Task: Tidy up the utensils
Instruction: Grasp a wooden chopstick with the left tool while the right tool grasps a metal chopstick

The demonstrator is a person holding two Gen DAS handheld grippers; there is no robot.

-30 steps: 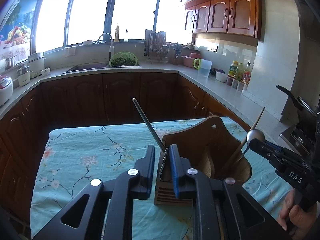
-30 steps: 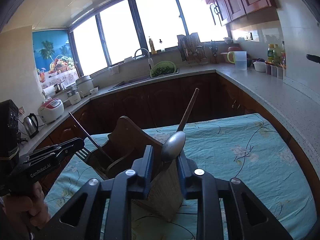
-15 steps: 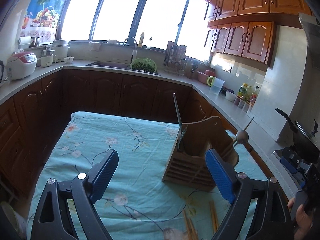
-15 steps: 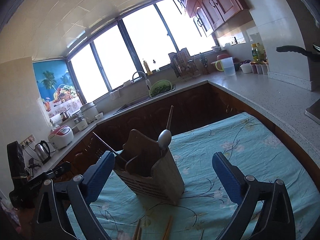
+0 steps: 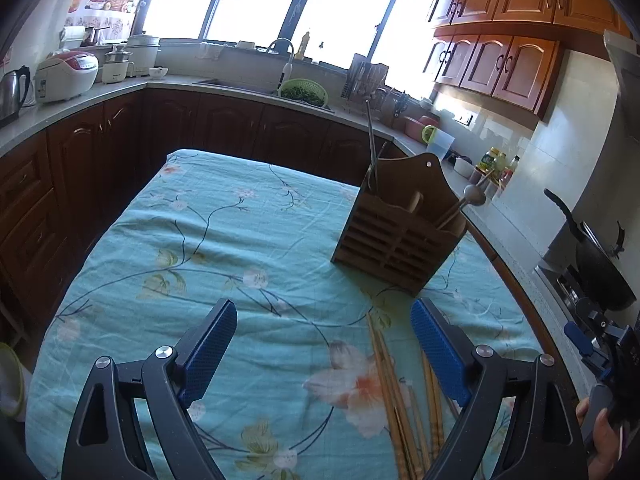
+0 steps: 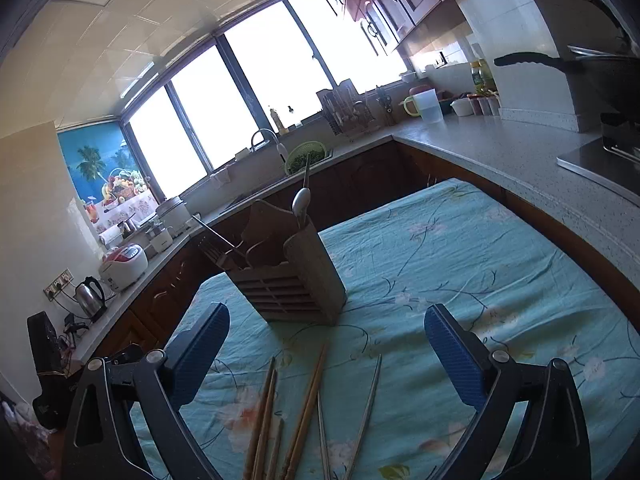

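Both tools released, jaws wide, nothing between: left tool point(image 5: 324, 350), right tool point(image 6: 326, 350). Wooden utensil holder point(image 5: 400, 232) mid-table near right edge; chopsticks point(image 6: 304, 412) loose at near edge; left tablecloth point(image 5: 192, 240) bare.

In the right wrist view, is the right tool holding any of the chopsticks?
No. The right tool stands wide open and empty above the chopsticks, which lie loose on the tablecloth in front of the wooden holder.

My table point(image 6: 500, 264): teal floral cloth point(image 5: 224, 240); wooden utensil holder point(image 5: 396, 236) far right; loose chopsticks point(image 6: 288, 412) near edge.
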